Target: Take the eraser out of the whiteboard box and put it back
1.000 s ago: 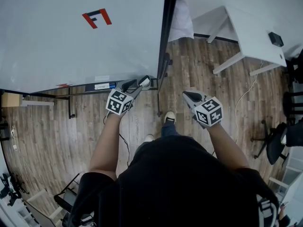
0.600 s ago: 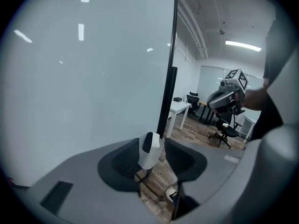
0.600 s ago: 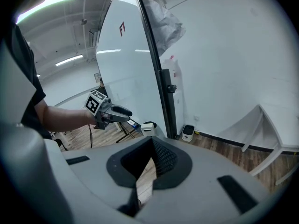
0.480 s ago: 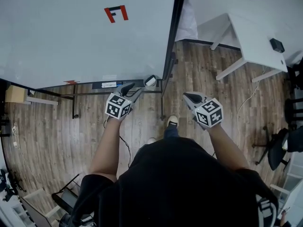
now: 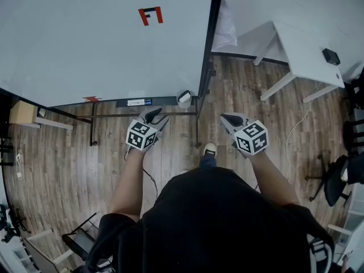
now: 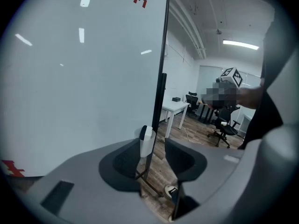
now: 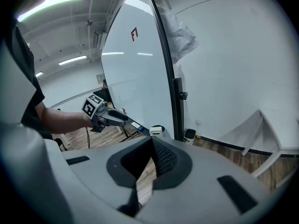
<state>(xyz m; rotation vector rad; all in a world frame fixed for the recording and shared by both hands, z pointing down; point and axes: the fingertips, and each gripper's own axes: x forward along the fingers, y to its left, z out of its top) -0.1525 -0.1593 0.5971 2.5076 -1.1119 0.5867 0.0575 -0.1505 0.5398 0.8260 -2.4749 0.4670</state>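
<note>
Left gripper [image 5: 155,115], jaws wide apart and empty, is the nearer one: the small white plastic whiteboard box [image 5: 183,99] lies just ahead to its right, with the dark-backed eraser [image 6: 144,132] upright inside; right gripper [image 5: 228,119], closed and empty, is farther off

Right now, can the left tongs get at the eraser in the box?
Probably yes. The left tongs stand open and empty, a little short of the box at the whiteboard's lower corner. The eraser sticks up out of its open top, and nothing lies between.
</note>
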